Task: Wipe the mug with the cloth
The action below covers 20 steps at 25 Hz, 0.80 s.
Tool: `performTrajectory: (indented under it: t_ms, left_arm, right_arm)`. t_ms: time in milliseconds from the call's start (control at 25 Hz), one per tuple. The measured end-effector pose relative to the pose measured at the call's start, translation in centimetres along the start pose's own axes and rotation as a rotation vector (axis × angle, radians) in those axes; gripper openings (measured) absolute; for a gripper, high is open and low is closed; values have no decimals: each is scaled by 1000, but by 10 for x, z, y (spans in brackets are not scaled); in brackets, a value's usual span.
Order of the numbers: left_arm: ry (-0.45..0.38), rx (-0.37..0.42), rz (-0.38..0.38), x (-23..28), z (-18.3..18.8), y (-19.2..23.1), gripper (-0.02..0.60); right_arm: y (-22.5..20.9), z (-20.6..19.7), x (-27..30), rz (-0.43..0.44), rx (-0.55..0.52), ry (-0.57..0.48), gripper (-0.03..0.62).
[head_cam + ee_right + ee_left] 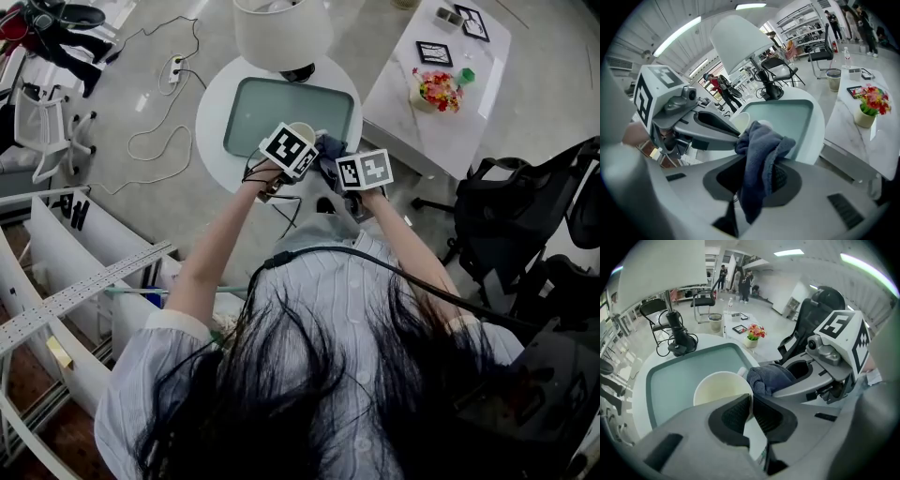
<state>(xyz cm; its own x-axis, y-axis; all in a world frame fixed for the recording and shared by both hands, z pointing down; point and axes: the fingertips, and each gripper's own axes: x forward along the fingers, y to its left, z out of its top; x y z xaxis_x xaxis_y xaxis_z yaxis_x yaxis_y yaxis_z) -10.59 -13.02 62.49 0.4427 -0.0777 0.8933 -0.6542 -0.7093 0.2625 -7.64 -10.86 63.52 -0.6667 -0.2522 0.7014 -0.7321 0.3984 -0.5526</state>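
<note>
We see the left gripper [750,405] with its jaws nearly together, pinching the wall of the mug [719,387] at the rim, one pad inside and one outside. The mug is cream and sits over the near end of the tray [253,112] on the round table [214,122]; we can't tell if it touches the tray. The right gripper [757,180] is clamped on the blue cloth [759,154]. The cloth's bunched end sticks out past the jaws and lies against the mug's outer side, and the rest hangs down behind. A lamp [281,33] stands at the table's far end.
</note>
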Motion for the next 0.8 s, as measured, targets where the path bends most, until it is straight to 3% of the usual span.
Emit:
performTrajectory:
  t_ms: [120, 200, 400, 480, 520, 680, 800]
  left_arm:
    - [-17, -3, -4, 0, 1, -1, 35]
    - [-4, 73, -3, 0, 0, -4, 35]
    - [132, 441, -21, -7, -12, -22, 46]
    - [215, 588, -33, -13, -25, -24, 163]
    - [248, 645, -29, -15, -31, -22, 184]
    - [319, 791, 21, -20, -48, -2, 186]
    - [350, 928, 107, -16, -56, 16, 184]
  right_arm:
    - [2, -4, 2, 4, -2, 12, 94]
    - [2, -7, 2, 6, 2, 17, 94]
    - [-2, -9, -1, 10, 8, 17, 94]
    - [-1, -10, -1, 14, 7, 19, 94]
    - [-1, -10, -1, 14, 7, 19, 94]
    - [-1, -8, -2, 16, 7, 15, 94]
    - [-1, -9, -1, 19, 7, 19, 94]
